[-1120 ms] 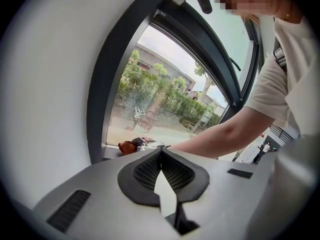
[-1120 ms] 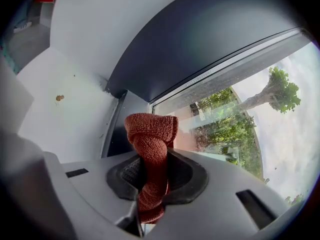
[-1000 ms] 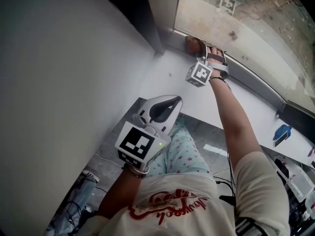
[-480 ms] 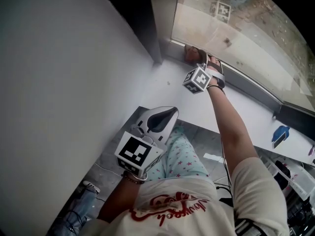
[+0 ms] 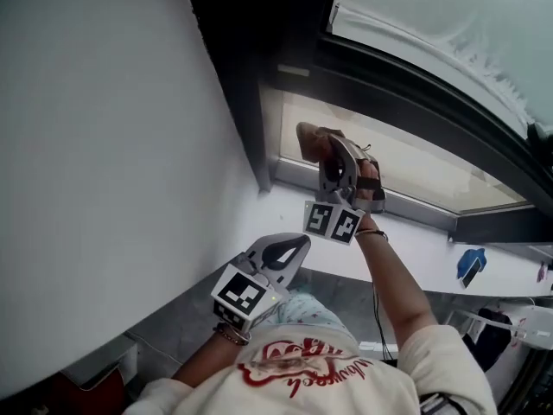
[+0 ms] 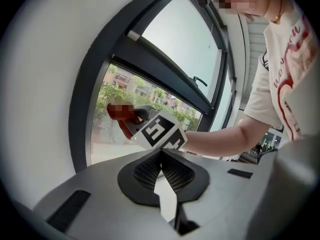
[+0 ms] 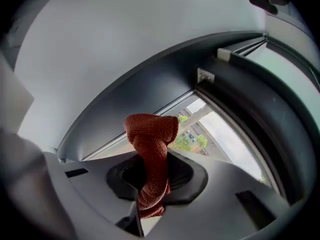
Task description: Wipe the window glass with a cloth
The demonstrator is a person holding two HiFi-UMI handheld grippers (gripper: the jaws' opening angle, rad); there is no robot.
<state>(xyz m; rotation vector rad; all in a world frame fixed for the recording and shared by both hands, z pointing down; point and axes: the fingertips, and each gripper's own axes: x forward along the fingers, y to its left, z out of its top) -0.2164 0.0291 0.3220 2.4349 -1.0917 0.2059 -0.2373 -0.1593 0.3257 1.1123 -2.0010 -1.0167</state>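
Note:
A red-brown cloth stands bunched between the jaws of my right gripper, which is shut on it. In the head view that right gripper is raised against the lower left part of the window glass, with the cloth at its tip on the pane. My left gripper hangs lower, below the sill and apart from the glass. Its jaws are shut with nothing between them. The left gripper view shows the cloth and the right gripper's marker cube before the glass.
A dark window frame borders the pane on the left, beside a white wall. A tilted upper sash hangs above. The white sill runs below the glass, with a small blue object at its right.
My right gripper has risen with the cloth from the bottom corner by the sill to higher on the pane. The head view has tilted up. The left gripper stays low.

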